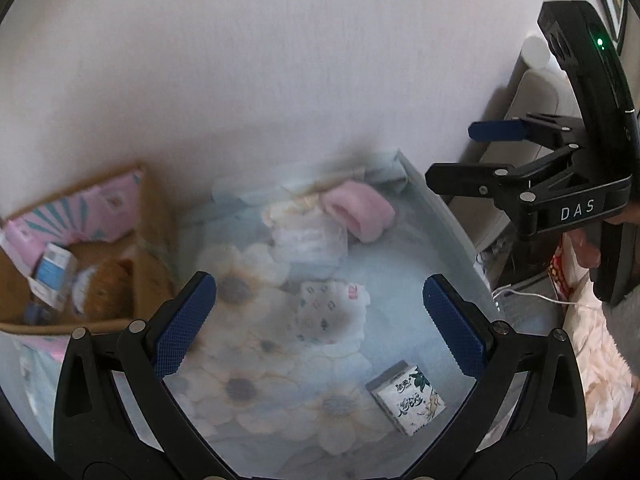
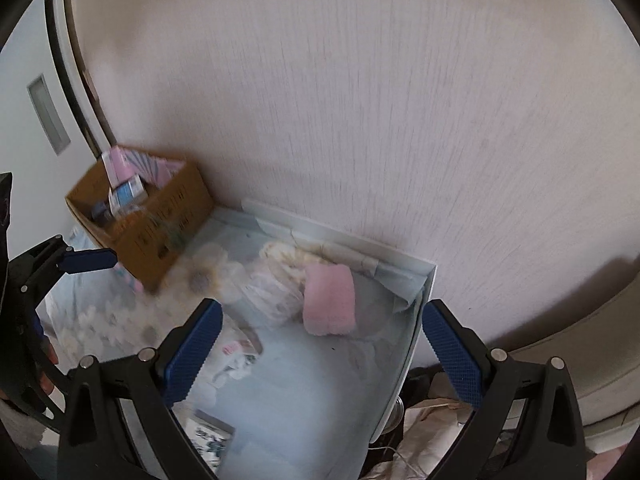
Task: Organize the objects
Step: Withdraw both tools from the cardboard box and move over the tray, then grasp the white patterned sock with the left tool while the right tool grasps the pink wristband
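Cardboard box sits against the wall at the far left of the floral-covered table, already holding a blue-and-white carton and pink packaging, so you are likely using it as the collecting bin. Your left gripper hangs above the loose items with its jaws spread wide and nothing between them; your right gripper is just as wide and empty, raised near the table's right edge. Below you lie a patterned tissue pack, a black-and-white tissue pack nearest you, a clear-wrapped bundle and a pink folded towel by the back corner. They are scattered apart, so each probably needs its own trip to the box
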Action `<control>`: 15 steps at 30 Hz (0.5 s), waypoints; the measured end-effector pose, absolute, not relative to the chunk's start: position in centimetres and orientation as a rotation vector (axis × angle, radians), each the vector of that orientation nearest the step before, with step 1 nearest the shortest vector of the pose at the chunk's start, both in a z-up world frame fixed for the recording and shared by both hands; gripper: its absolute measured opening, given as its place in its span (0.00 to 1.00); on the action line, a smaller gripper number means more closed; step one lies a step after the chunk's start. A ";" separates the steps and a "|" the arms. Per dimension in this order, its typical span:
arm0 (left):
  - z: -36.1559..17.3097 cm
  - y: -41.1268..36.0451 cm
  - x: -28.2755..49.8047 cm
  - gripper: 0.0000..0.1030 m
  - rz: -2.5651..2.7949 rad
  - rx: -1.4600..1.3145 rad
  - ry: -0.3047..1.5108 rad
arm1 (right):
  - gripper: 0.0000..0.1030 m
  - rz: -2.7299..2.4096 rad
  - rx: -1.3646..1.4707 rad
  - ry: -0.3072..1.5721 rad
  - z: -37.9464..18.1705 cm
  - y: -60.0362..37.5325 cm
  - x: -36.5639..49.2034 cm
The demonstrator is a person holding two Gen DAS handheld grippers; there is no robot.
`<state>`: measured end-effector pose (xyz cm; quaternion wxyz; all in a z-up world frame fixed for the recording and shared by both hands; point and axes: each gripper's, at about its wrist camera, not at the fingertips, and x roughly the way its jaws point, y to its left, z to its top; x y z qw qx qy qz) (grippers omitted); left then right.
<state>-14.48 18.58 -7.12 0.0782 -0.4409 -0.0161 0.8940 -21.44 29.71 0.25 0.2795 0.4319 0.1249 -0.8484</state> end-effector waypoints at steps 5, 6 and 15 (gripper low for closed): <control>-10.0 19.4 -15.3 1.00 2.640 -1.388 -0.088 | 0.97 -2.231 1.198 0.358 -2.8 29.7 -22.4; -10.5 19.6 -15.5 1.00 2.633 -1.402 -0.090 | 0.97 -2.223 1.205 0.359 -3.3 29.7 -22.5; -14.4 20.2 -16.9 1.00 2.614 -1.523 -0.080 | 0.96 -2.172 1.262 0.479 -7.8 28.1 -24.6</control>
